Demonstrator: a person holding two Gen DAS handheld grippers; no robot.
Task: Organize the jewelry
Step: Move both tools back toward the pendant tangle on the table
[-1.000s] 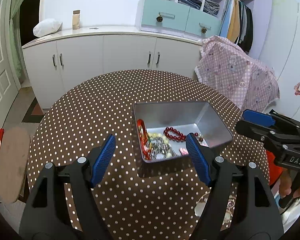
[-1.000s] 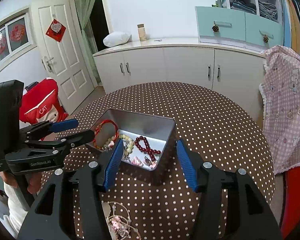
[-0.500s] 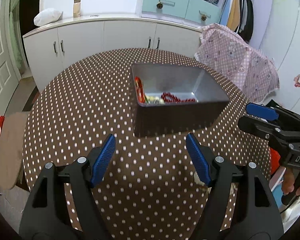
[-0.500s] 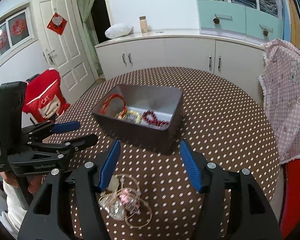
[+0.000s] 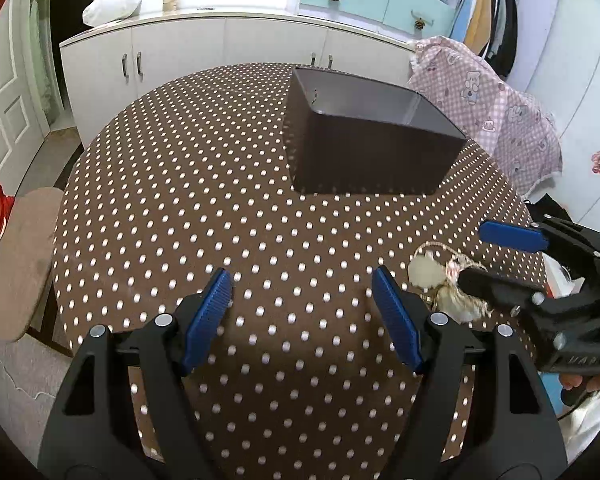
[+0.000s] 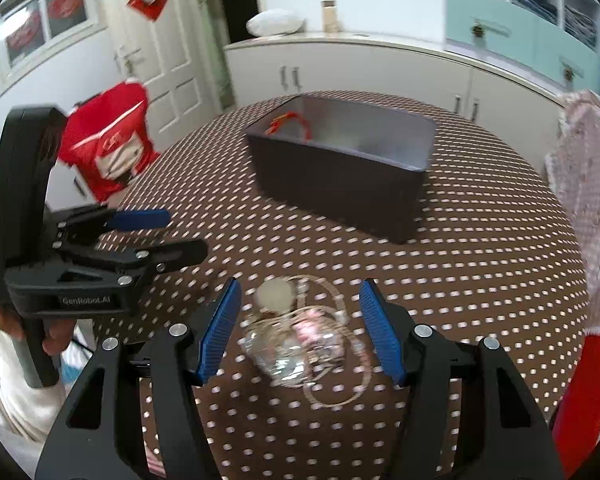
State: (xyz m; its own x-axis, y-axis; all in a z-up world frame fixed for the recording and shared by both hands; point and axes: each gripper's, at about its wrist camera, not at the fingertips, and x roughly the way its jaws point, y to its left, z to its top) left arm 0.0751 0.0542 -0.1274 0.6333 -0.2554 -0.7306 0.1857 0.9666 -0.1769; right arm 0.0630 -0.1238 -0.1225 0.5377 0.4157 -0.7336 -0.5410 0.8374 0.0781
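Round polka-dot table (image 5: 188,184) bearing, at twelve o'clock in the right wrist view, the open metal tin (image 6: 342,172), placed centrally to collect pieces; a red bracelet (image 6: 296,118) shows inside. At six o'clock lies the tangled necklace pile (image 6: 300,344), awaiting transfer. The right gripper (image 6: 300,332) slopes downward, jaws apart, straddling the pile without contact. The left gripper (image 5: 302,314), at nine o'clock, is likewise apart and empty.

"GenRobot.AI" reads in pale letters on the black body of the left claw (image 6: 162,236), seen from the right wrist. Lettering on the right claw (image 5: 500,258) is too dim to read.
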